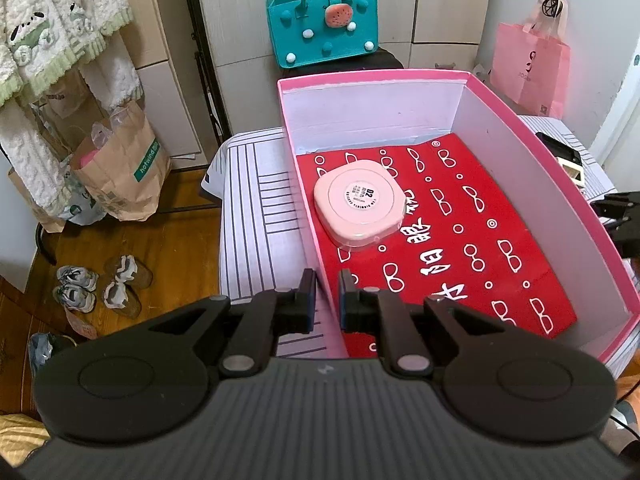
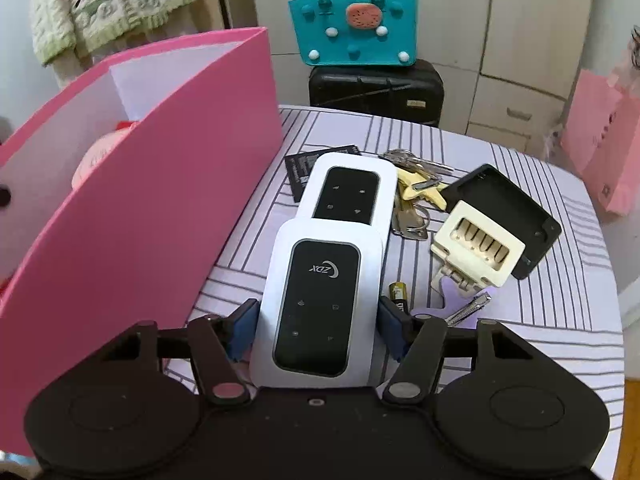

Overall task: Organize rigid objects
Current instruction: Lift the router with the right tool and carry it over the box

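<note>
A pink box (image 1: 568, 184) with white inner walls and a red patterned floor stands on the striped table; a pink rounded case (image 1: 357, 204) lies inside it. My left gripper (image 1: 327, 300) is shut on the box's left wall near the front corner. My right gripper (image 2: 316, 328) is shut on a white device with a black panel (image 2: 320, 304), held just right of the box's outer wall (image 2: 160, 208). A second white device (image 2: 348, 192) lies on the table beyond it.
On the striped tablecloth (image 2: 540, 300) lie keys (image 2: 416, 188), a black card (image 2: 298, 168), a cream hair clip (image 2: 476, 244) on a black tray (image 2: 516, 204), a battery (image 2: 398, 294) and a metal clip (image 2: 468, 310). A teal bag (image 2: 354, 28) sits on a black suitcase behind.
</note>
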`<action>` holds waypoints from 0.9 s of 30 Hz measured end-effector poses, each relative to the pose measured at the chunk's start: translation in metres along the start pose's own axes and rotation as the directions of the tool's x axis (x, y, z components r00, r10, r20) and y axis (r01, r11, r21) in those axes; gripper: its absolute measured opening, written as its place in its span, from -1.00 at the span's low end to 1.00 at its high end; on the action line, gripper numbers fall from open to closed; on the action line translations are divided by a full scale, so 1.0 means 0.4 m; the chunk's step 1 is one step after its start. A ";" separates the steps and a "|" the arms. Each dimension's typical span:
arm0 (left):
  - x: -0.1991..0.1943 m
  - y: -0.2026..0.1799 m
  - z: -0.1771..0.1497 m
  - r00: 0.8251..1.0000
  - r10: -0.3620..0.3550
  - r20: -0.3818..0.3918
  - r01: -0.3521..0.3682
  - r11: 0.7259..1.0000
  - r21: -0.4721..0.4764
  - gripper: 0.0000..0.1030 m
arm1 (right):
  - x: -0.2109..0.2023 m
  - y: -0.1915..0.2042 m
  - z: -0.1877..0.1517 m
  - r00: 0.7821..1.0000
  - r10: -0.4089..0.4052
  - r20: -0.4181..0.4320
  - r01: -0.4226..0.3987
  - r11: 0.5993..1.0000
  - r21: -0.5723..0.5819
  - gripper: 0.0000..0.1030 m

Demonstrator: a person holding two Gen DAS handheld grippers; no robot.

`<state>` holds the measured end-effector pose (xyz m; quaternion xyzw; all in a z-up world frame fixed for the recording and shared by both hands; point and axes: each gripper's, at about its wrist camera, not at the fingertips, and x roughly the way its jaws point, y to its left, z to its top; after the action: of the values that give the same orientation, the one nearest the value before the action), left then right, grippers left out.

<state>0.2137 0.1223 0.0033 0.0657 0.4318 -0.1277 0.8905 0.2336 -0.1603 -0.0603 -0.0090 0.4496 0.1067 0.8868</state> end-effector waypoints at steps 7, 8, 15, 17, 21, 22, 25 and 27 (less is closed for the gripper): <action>-0.001 0.002 0.003 1.000 -0.011 -0.007 0.011 1.000 0.018 -0.79 | -0.056 -0.004 0.024 0.999 0.016 0.038 -0.016 1.000 -0.010 0.24; -0.001 0.003 0.003 1.000 -0.013 -0.007 0.013 1.000 0.019 -0.79 | -0.067 0.000 0.026 0.999 0.016 0.043 -0.014 0.999 -0.029 0.23; -0.003 0.005 0.000 1.000 -0.022 -0.005 0.023 1.000 0.014 -0.78 | -0.086 0.003 0.045 0.996 0.086 0.010 -0.085 0.994 -0.067 -0.66; -0.002 0.004 0.000 1.000 -0.022 -0.006 0.022 1.000 0.013 -0.78 | -0.079 0.005 0.040 0.997 0.071 0.013 -0.070 0.995 -0.077 -0.64; -0.002 0.005 0.000 1.000 -0.025 -0.007 0.025 1.000 0.013 -0.78 | -0.074 -0.001 0.032 0.993 0.122 -0.010 -0.122 0.992 -0.036 -0.73; -0.002 0.005 0.001 1.000 -0.025 -0.009 0.025 1.000 0.013 -0.78 | -0.072 -0.006 0.032 0.991 0.132 -0.011 -0.132 0.991 -0.016 -0.73; -0.003 0.004 0.000 1.000 -0.023 -0.009 0.023 1.000 0.017 -0.78 | -0.079 -0.025 0.040 0.988 0.153 -0.012 -0.152 0.987 0.041 -0.73; -0.003 0.004 0.000 1.000 -0.024 -0.011 0.024 1.000 0.017 -0.78 | -0.091 -0.028 0.050 0.986 0.169 -0.008 -0.168 0.984 0.049 -0.74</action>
<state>0.2134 0.1238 0.0044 0.0690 0.4361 -0.1417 0.8860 0.2310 -0.1755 -0.0202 0.0500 0.4566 0.1704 0.8717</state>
